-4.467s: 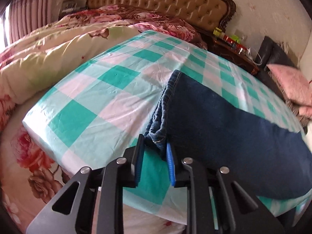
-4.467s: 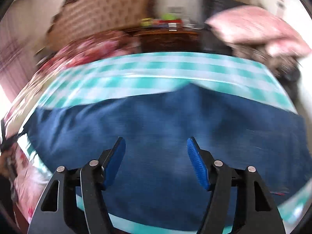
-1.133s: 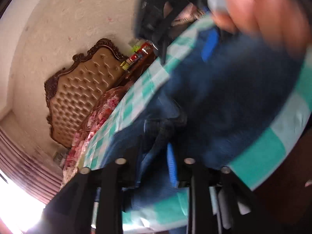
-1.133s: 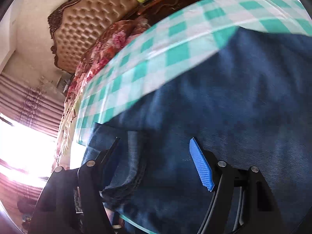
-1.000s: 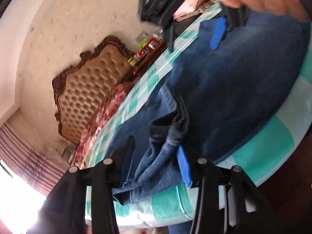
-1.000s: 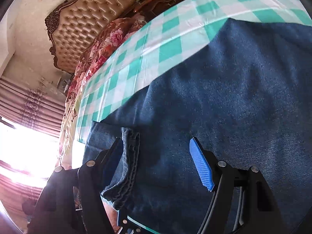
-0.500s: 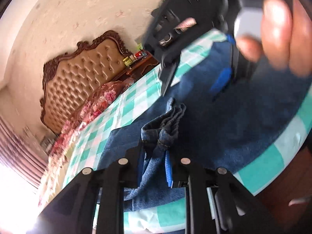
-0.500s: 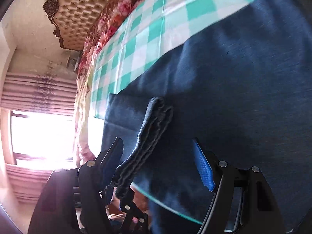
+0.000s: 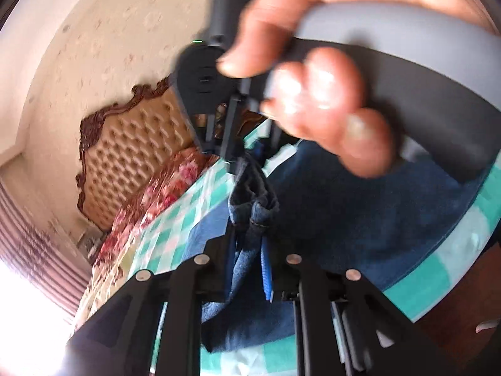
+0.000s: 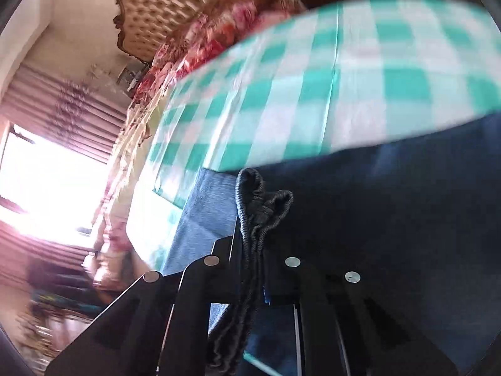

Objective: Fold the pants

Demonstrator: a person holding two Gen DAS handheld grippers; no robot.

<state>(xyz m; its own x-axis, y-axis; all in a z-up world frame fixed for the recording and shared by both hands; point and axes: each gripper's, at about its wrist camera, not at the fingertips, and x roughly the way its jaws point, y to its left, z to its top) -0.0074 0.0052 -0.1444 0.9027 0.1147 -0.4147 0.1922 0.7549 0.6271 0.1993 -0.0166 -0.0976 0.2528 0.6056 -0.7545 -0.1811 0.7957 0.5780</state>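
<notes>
Two grippers are being held closed on the same bunched hem of the pants (image 9: 328, 219), one from each side. Nearest in the left wrist view, the left gripper (image 9: 249, 260) is being kept clenched on a fold of denim that is rising between its blue pads. Nearest in the right wrist view, the right gripper (image 10: 252, 269) is likewise being kept clamped on a dark ribbed edge of the pants (image 10: 391, 219), which is standing up in a small loop just above the fingers. The double grip is judged to be serving a fold: a leg end is being lifted clear so that it can be carried over the rest of the garment without the layers sliding apart.

Just beyond the left gripper, the right gripper's black frame (image 9: 216, 100) is being seen from behind, with the person's right hand (image 9: 313, 72) wrapped round its grey handle; this view is blurred by motion. Whether the hem is taut between the two grips cannot be told.

Further out, the body of the pants is lying spread flat on the checked tablecloth (image 10: 313, 94), with its far edge near the table's rim in the left view. Beyond the table, a flowered quilt (image 9: 162, 191) is lying on a bed, and a tufted headboard (image 9: 134, 150) is standing against the wall. A bright window with curtains (image 10: 62, 125) is being overexposed at the side.

No containers are being seen in either view.
</notes>
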